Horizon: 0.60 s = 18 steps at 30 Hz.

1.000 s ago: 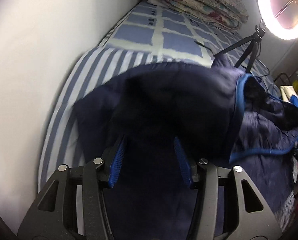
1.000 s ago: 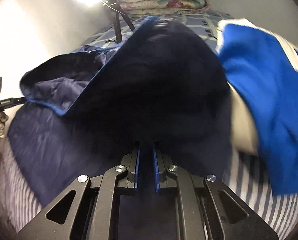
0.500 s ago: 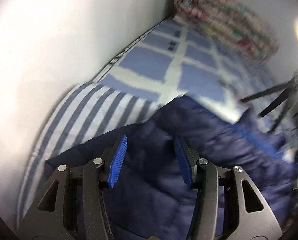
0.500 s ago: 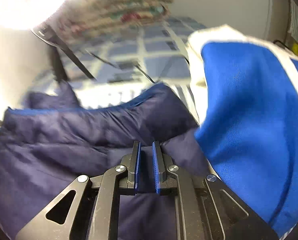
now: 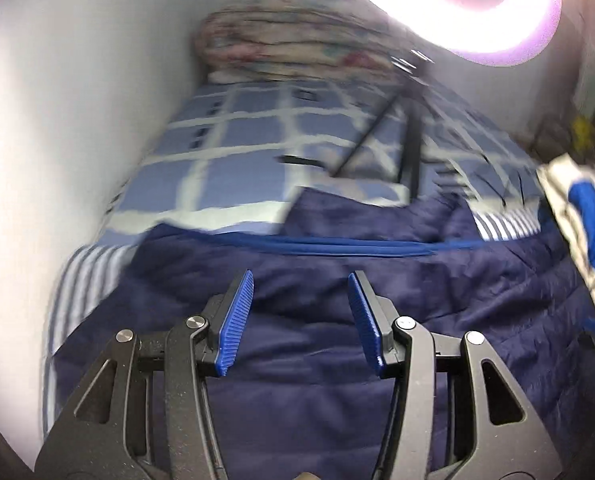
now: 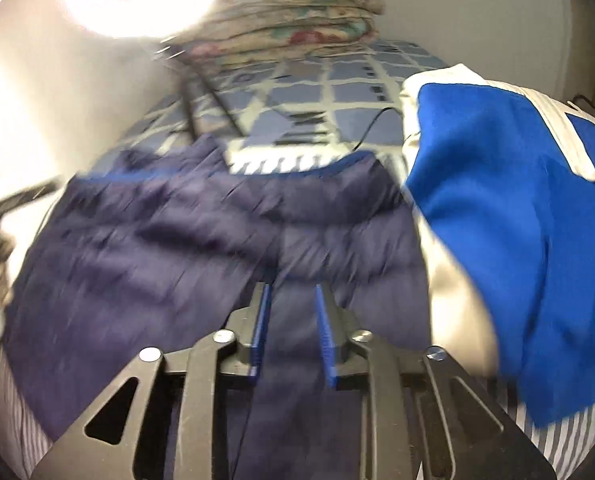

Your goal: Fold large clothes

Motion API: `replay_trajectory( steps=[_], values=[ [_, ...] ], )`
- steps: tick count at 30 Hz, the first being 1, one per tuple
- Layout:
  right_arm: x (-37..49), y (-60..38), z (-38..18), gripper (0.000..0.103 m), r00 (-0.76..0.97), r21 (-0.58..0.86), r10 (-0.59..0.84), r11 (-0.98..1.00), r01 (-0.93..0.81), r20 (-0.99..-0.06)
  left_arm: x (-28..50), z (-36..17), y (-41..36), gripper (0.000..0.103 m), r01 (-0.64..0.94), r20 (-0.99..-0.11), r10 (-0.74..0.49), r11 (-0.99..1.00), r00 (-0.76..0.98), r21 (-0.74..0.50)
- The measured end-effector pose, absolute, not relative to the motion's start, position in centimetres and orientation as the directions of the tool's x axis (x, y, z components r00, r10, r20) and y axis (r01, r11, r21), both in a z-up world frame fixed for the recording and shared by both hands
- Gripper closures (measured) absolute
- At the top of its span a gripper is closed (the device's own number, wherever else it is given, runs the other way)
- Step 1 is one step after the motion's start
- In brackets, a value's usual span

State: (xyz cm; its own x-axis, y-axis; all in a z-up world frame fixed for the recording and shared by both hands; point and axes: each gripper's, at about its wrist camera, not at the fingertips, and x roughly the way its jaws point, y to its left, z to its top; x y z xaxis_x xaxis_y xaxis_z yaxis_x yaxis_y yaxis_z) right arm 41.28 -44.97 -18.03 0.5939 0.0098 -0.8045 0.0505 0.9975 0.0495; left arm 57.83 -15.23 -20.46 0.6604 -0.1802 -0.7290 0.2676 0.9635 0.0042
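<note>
A large navy quilted jacket (image 5: 337,280) with bright blue trim lies folded flat across the striped sheet of the bed; it also shows in the right wrist view (image 6: 177,240). My left gripper (image 5: 300,280) is open and empty, hovering just above the jacket's near half. My right gripper (image 6: 291,292) is partly open above the jacket, with nothing between its pads. Both views are blurred by motion.
A blue and white garment (image 6: 497,220) lies piled to the right of the jacket, also at the right edge of the left wrist view (image 5: 589,232). A ring light on a tripod (image 5: 413,140) stands on the checked bedspread. Folded floral quilts (image 6: 297,12) lie at the head. A white wall (image 5: 77,120) runs along the left.
The raised half of the jacket has been laid down flat. My right gripper has opened and let go of the fabric. Both grippers have pulled back and tilted up.
</note>
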Motion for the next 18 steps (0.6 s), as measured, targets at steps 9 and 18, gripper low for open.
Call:
replay_trajectory(
  steps=[9,18],
  values=[
    [36.5,-44.0,-21.5,0.08,0.557,0.082,0.04,0.995,0.051,-0.83,61.5,-28.0,-20.8,0.05,0.222,-0.792,-0.04,0.967,0.609,0.122],
    [31.6,-47.3,-17.8,0.065,0.608,0.161,0.043,0.977,0.14,-0.792,52.7,-18.9,-17.7,0.05,0.29,-0.708,-0.254,0.954,0.659,-0.072]
  ],
)
